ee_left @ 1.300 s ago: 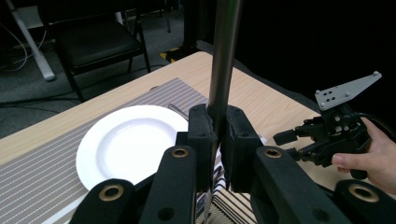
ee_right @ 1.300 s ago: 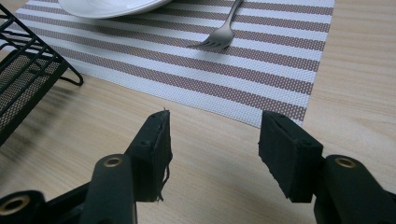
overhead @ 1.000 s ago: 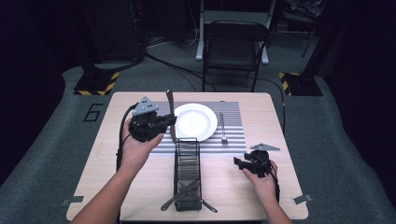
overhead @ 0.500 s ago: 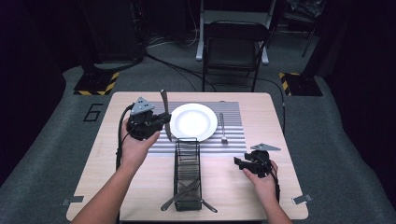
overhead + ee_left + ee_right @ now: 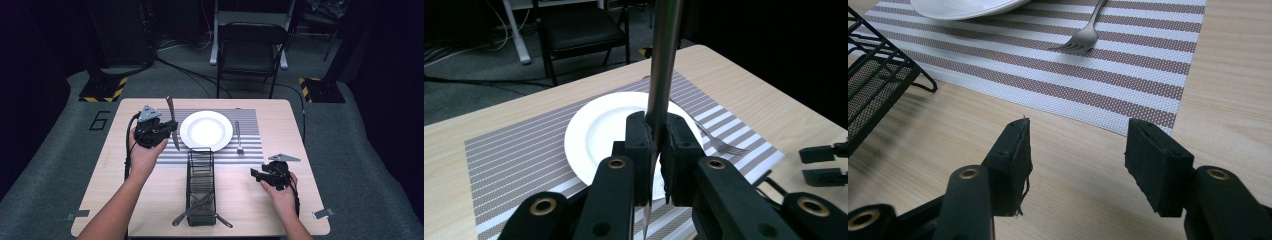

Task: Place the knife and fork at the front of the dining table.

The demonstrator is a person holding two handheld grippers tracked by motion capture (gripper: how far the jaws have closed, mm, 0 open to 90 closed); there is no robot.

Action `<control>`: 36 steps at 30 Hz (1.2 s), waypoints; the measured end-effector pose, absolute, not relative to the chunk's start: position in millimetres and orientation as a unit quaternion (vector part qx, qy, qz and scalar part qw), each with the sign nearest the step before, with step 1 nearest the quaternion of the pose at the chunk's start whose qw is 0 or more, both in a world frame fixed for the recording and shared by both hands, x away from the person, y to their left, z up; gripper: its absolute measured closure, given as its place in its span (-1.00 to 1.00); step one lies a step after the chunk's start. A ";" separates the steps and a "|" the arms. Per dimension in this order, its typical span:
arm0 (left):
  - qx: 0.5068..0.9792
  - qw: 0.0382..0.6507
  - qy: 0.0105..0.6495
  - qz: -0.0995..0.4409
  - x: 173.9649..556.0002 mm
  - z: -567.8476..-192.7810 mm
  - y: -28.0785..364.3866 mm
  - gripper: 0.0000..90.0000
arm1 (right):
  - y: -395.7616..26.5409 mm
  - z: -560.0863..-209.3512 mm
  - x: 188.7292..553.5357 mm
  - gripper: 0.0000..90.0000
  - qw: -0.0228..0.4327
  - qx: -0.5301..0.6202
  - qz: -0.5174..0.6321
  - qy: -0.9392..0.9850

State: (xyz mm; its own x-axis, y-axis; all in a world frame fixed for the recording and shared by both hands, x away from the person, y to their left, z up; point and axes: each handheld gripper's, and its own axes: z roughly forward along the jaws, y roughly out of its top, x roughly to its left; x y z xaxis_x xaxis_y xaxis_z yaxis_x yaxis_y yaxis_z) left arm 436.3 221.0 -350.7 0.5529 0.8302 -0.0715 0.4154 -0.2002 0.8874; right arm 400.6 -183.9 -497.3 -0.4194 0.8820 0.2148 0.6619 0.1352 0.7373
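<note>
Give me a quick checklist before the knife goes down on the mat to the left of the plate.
1. Left gripper clamped on the knife: ok, pads pinch it.
2. Knife orientation: not ok for laying, it stands near upright.
3. Striped placemat left of the plate free of other things: ok.
4. Fork on the mat right of the plate: ok.
5. Right gripper out of the way: ok, open, above bare table.
6. Wire caddy clear of the knife's path: ok, nearer the person.

On the counter [image 5: 280, 200] a placemat [image 5: 250, 120] bears a plate [image 5: 206, 130], with a fork [image 5: 238, 137] to its right. A rack [image 5: 200, 185] stands in front of the plate, with utensils [image 5: 200, 210] in it.
</note>
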 end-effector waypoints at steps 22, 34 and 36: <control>0.718 0.450 0.468 0.252 466.6 -391.1 232.8 0.84 | -185.1 -498.1 401.7 -0.04 0.135 0.523 0.402 0.739; 0.712 0.429 0.499 0.244 471.2 -417.0 246.9 0.84 | -185.0 -498.4 402.2 -0.04 0.135 0.521 0.402 0.740; 0.713 0.427 0.501 0.243 471.5 -420.1 249.3 0.84 | -185.0 -498.4 402.3 -0.04 0.136 0.521 0.402 0.741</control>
